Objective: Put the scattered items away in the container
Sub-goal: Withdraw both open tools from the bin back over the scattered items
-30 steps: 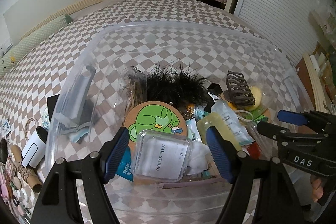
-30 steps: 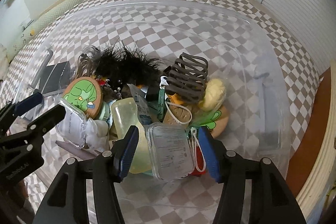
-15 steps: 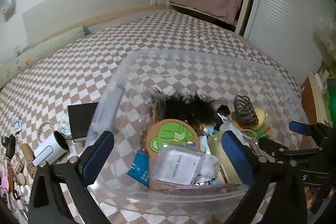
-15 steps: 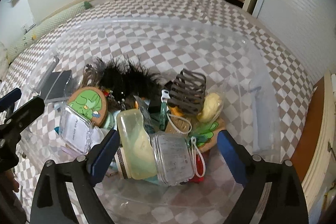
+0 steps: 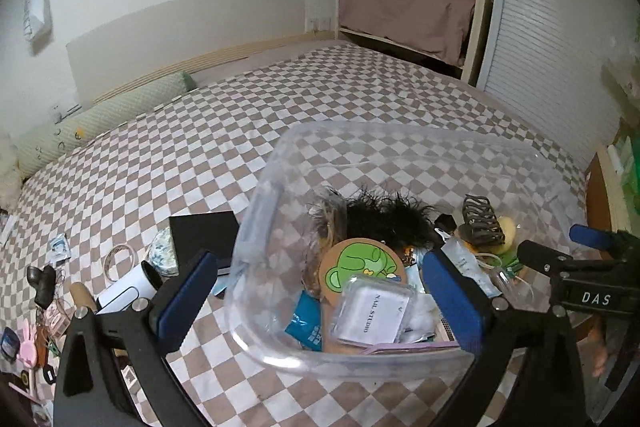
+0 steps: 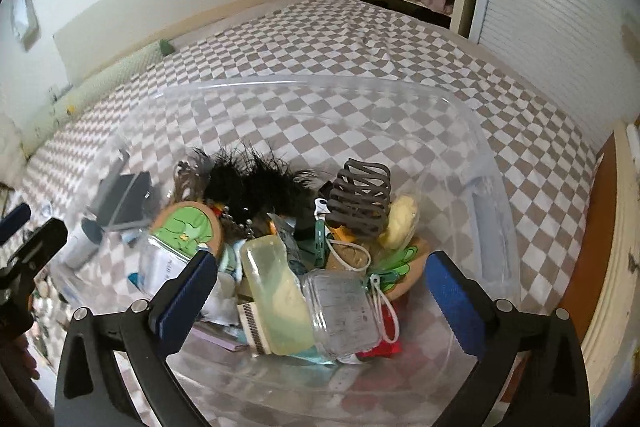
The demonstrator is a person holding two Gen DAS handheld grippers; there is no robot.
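Note:
A clear plastic bin (image 5: 256,211) (image 6: 492,163) sits on the checkered bed, holding several items: a clear "NAIL STUDIO" case (image 5: 372,311), a round green cartoon coaster (image 5: 360,261) (image 6: 188,227), a black feathery piece (image 5: 384,215) (image 6: 252,179), a brown claw clip (image 5: 482,223) (image 6: 360,199), a yellowish bottle (image 6: 280,291) and a clear case (image 6: 340,303). My left gripper (image 5: 320,303) hangs open above the bin's near left corner, holding nothing. My right gripper (image 6: 320,299) is open over the bin's near side, also with nothing in it.
Left of the bin on the bed lie a black notebook (image 5: 200,235), a white cylinder (image 5: 128,291), a patterned pouch (image 5: 162,255), a bangle (image 5: 118,259) and several small trinkets (image 5: 36,331). A green bolster (image 5: 104,119) lies by the wall. A wooden ledge (image 6: 588,251) borders the right.
Both grippers opened wide, letting go of the clear cases into the bin, then pulled back and upward; the bin now appears smaller and farther.

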